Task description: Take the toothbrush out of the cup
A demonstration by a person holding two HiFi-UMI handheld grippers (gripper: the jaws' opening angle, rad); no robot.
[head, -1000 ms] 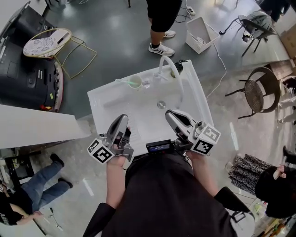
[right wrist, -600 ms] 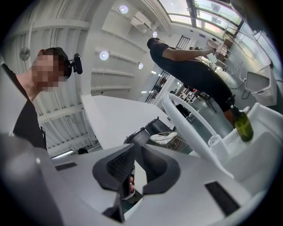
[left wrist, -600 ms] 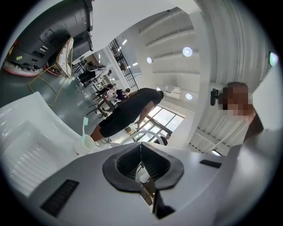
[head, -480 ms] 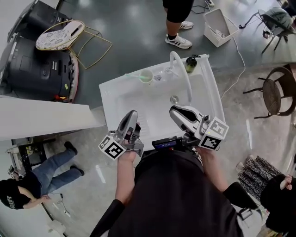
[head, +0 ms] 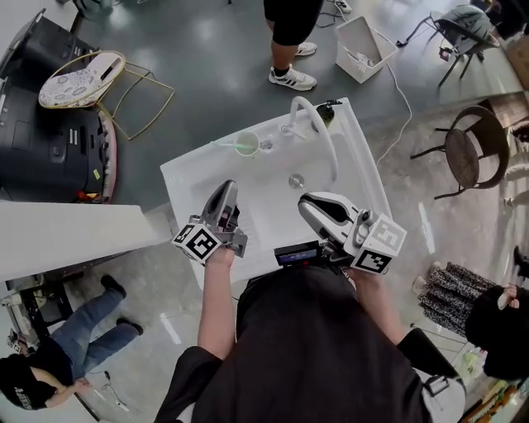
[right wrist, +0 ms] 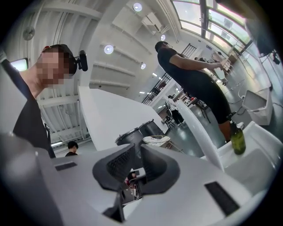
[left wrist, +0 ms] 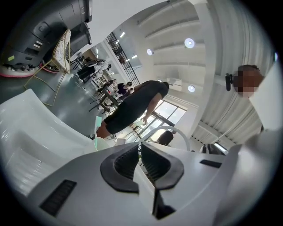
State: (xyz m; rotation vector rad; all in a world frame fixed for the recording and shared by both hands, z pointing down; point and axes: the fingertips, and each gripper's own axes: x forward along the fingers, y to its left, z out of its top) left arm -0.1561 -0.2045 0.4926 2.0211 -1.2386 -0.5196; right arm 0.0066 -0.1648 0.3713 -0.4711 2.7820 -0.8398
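A pale green cup (head: 246,144) stands on the back left rim of the white sink (head: 186,178), with a green toothbrush (head: 225,143) leaning out of it to the left. My left gripper (head: 226,192) hovers over the sink's front left part, shut and empty, well short of the cup. In the left gripper view the cup (left wrist: 102,143) and toothbrush (left wrist: 97,126) show small, just left of the left gripper (left wrist: 140,150). My right gripper (head: 307,201) hangs over the front right of the basin, its jaws a narrow gap apart with nothing between them; the right gripper (right wrist: 138,161) faces the faucet.
A curved white faucet (head: 321,136) and a dark green soap bottle (head: 325,113) stand at the sink's back right. A person (head: 291,25) stands behind the sink. A white bin (head: 361,48), chairs (head: 463,157) and a round side table (head: 78,80) surround it.
My left gripper has gone forward and lower, from the sink's front edge to over its front left part. The right gripper has stayed where it was.
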